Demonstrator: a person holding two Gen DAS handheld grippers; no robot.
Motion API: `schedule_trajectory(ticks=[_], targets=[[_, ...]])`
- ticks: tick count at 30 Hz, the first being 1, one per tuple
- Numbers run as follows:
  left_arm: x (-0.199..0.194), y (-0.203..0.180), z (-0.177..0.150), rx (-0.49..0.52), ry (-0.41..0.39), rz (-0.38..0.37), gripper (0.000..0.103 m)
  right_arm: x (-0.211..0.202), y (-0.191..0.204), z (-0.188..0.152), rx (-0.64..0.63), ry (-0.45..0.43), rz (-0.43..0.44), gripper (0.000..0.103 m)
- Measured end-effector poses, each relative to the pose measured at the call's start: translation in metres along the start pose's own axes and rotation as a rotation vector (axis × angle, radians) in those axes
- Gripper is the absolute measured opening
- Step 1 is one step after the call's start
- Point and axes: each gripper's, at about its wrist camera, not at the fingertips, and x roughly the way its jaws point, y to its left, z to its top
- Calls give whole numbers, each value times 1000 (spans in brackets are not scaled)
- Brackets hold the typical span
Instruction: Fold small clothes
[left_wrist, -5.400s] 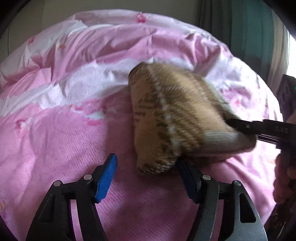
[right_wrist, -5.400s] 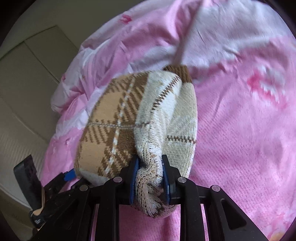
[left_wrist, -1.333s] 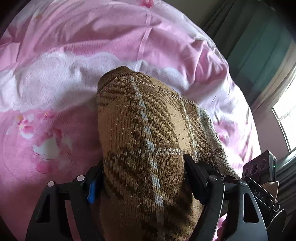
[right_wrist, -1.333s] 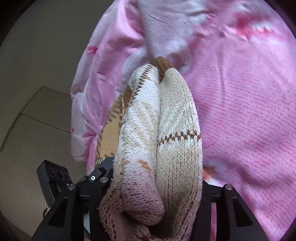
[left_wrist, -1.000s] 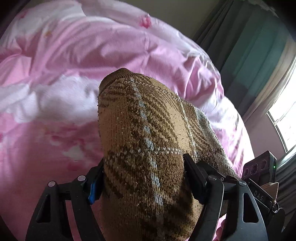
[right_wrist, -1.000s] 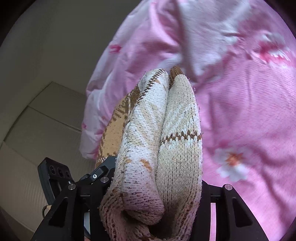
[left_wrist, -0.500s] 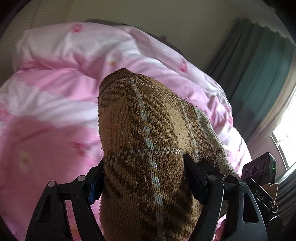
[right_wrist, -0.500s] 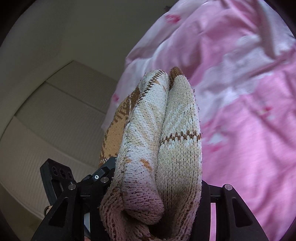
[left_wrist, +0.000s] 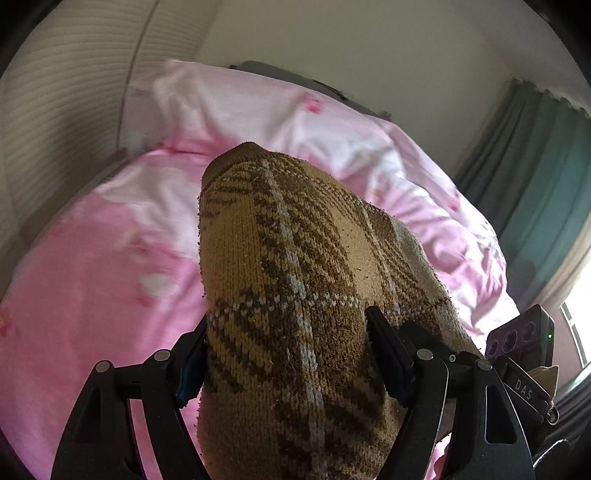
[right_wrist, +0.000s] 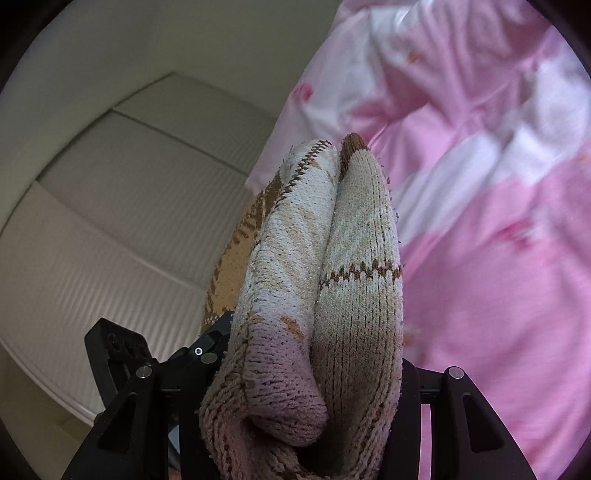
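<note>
Tan and brown knit fills both of your views: the folded plaid sweater (left_wrist: 295, 295) is clamped in both claws at once and held up off the pink floral duvet (left_wrist: 92, 295) that covers the bed beneath it. Your left gripper (left_wrist: 286, 354) is spread fairly wide around a thick bundle of the darker brown plaid, its blue-lined fingers (left_wrist: 188, 373) pressing into the knit on either side. Your right gripper (right_wrist: 314, 391) is set narrower and squeezes the paler cream end of the same sweater (right_wrist: 325, 277), where two rounded folds stand side by side between its black arms.

In the left wrist view, the sweater's far tip points toward the head end of the bed, where a paler pink pillow (left_wrist: 240, 107) lies against the wall. A green curtain (left_wrist: 539, 177) hangs past the right edge of the bed, with a bright window (left_wrist: 580, 317) beside it. The other gripper's body shows at the lower right there.

In the right wrist view, a cream ribbed wardrobe panel (right_wrist: 110, 229) stands past the bed's left edge, and the duvet (right_wrist: 498, 258) is blurred.
</note>
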Motion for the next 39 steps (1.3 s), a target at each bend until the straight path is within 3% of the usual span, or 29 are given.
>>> schedule_trajectory(ticks=[5, 11, 15, 17, 21, 24, 29, 32, 39], targets=[[3, 76, 22, 4, -5, 28, 77, 90, 20, -20, 4, 15, 7, 46], [26, 142, 46, 19, 18, 10, 77, 160, 22, -48, 42, -37, -21, 46], [57, 173, 45, 46, 57, 69, 77, 196, 14, -67, 60, -60, -60, 46], [73, 184, 35, 52, 75, 78, 78, 214, 2, -77, 85, -15, -102, 46], [77, 189, 22, 59, 22, 63, 80, 220, -2, -87, -46, -6, -179, 48], [74, 190, 19, 52, -4, 64, 83, 218, 1, -89, -114, -11, -217, 55], [55, 173, 17, 63, -22, 107, 85, 221, 2, -80, -138, -12, -264, 76], [40, 161, 13, 88, -33, 172, 85, 221, 1, -71, -160, 3, -289, 76], [-1, 124, -8, 127, -50, 248, 85, 174, 12, -75, -240, 8, -345, 76]])
